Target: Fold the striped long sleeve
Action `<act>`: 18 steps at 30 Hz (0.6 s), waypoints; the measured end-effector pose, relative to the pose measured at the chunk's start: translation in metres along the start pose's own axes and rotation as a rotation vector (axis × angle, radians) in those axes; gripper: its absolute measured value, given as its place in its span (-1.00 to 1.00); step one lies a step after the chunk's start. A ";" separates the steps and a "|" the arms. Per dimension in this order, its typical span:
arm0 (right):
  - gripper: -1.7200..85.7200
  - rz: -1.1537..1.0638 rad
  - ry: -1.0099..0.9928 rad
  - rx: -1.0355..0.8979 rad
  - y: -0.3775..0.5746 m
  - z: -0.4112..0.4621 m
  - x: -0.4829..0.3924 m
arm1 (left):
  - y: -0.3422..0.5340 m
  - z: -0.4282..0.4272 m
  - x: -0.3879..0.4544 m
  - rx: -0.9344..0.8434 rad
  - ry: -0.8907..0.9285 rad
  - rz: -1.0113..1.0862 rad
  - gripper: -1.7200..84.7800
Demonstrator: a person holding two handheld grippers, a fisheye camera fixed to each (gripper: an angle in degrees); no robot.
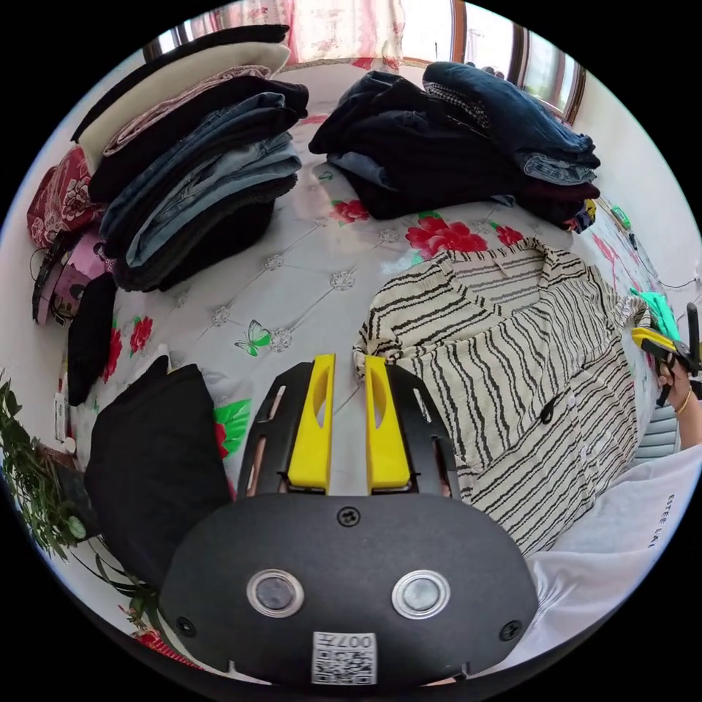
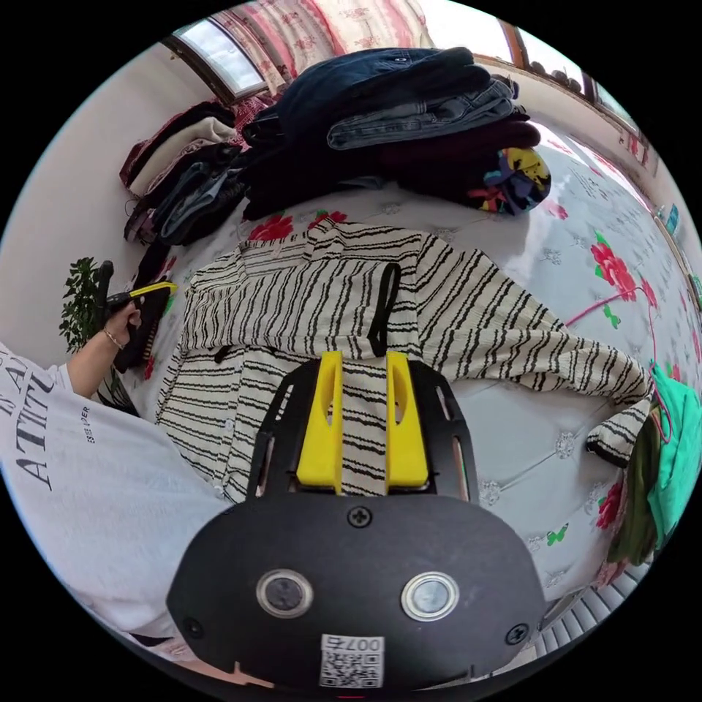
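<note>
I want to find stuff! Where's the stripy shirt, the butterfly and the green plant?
Stripy shirt (image 2: 292, 292): right gripper view, on its chest.
Butterfly (image 1: 255, 337): left gripper view, on its wings, printed on the sheet.
Plant (image 2: 79, 303): right gripper view, on its leaves.

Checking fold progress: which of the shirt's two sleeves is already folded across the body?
The sleeve with the black cuff lying across the striped shirt, just ahead of the right gripper. The other sleeve stretches out over the bedspread.

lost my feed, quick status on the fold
Left gripper open, empty, at folded shoulder. Right gripper open over black-and-cream striped shirt; one sleeve folded across, other still out. Nothing blocking.
</note>
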State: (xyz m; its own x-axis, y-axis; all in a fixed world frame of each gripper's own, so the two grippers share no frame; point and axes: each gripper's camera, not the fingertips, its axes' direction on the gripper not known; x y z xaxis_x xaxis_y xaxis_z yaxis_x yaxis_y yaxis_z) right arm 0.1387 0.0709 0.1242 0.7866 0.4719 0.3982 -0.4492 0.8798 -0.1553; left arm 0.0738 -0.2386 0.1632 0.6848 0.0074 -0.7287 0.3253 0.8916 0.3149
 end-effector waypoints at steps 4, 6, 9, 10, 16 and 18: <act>-0.80 -0.001 -0.077 -0.023 -0.021 0.026 -0.006 | 0.001 0.002 0.003 0.005 0.034 0.025 -0.81; -0.78 0.007 -0.076 -0.114 -0.023 0.046 -0.005 | -0.005 0.024 0.004 -0.057 0.005 0.048 -0.81; -0.77 0.110 -0.112 -0.116 -0.015 0.045 0.014 | -0.013 0.045 -0.010 -0.069 0.018 0.006 -0.83; -0.77 0.164 -0.104 -0.050 -0.008 0.031 0.025 | -0.019 0.049 -0.017 -0.108 0.024 -0.023 -0.83; -0.77 0.607 0.246 0.193 0.050 -0.041 0.119 | -0.006 0.036 -0.049 -0.054 0.025 -0.212 -0.82; -0.77 0.790 0.290 0.253 0.071 -0.058 0.151 | 0.006 0.030 -0.064 -0.062 0.036 -0.329 -0.84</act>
State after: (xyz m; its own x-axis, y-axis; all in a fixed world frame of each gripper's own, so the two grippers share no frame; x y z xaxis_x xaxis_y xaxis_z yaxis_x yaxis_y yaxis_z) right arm 0.2501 0.2075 0.1213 0.2673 0.9636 0.0081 -0.9611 0.2672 -0.0694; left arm 0.0518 -0.2477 0.2301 0.5260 -0.2699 -0.8065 0.4841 0.8747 0.0230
